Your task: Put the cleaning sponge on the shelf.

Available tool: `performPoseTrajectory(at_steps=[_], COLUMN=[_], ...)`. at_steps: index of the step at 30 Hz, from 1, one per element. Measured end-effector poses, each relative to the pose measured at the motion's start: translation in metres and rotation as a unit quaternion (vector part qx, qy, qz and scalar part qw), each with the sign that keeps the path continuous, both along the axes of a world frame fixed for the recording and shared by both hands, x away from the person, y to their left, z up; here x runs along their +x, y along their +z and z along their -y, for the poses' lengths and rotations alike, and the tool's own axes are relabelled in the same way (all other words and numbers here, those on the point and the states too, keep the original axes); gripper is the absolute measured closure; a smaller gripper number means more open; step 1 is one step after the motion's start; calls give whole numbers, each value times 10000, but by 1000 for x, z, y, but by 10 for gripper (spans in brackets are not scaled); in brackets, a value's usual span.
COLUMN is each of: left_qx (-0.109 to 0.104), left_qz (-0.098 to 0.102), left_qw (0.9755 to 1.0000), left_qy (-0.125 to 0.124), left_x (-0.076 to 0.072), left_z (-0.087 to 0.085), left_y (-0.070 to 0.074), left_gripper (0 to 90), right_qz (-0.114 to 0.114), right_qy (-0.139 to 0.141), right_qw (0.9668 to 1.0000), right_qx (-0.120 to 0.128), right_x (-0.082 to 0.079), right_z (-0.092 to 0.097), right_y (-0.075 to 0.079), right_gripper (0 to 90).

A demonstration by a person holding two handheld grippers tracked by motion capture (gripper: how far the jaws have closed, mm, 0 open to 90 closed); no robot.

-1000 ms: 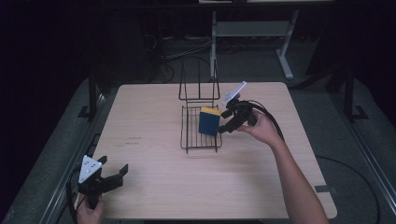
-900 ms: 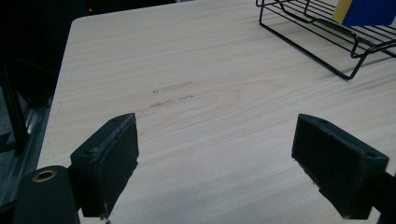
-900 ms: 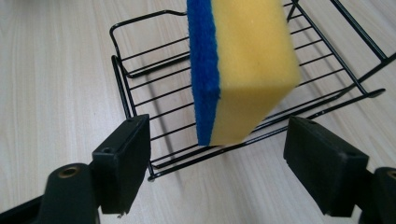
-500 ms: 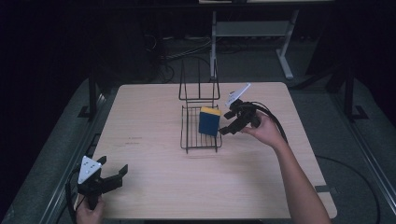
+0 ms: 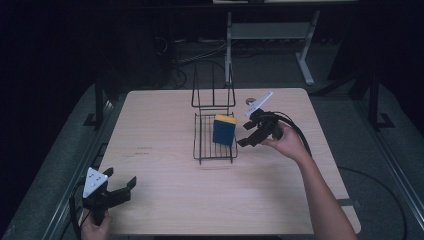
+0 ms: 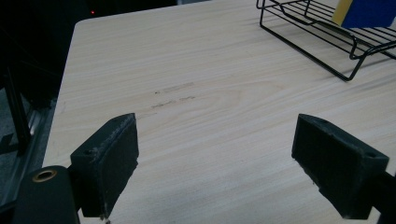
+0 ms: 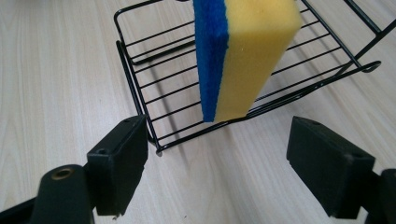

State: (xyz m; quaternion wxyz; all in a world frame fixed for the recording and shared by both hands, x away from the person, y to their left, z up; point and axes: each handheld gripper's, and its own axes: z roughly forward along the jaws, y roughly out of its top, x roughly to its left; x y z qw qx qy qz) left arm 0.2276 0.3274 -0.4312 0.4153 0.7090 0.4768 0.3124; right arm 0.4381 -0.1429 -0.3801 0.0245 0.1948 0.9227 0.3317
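Right gripper (image 5: 248,132) wide open, nothing held, sits just right of the wire rack (image 5: 215,145) mid-table, jaws aimed at it. Sponge (image 5: 224,129), blue and yellow, stands on edge in the rack at its right side, leaning on the rim; in the right gripper view the sponge (image 7: 243,56) is just past the open jaws, not touching them. Left gripper (image 5: 117,191) at near-left corner of the wooden table (image 5: 165,125), jaws also wide open and empty, over bare tabletop (image 6: 201,107), well apart from the rack (image 6: 327,37).
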Motion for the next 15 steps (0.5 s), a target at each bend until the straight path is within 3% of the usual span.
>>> performPoseTrajectory(at_steps=[7, 15], left_qx=[13, 18], left_qz=[-9, -12], left_qw=[10000, 10000], left_qy=[-4, -8], left_x=[0, 0], left_z=[0, 0], left_y=[0, 0], left_gripper=[141, 141], right_qz=[-129, -99], right_qy=[-13, -12], right_qw=[9999, 9999], right_qx=[-39, -47], right_x=[-2, -6], right_z=[2, 4], right_y=[-5, -5], right_gripper=[199, 199])
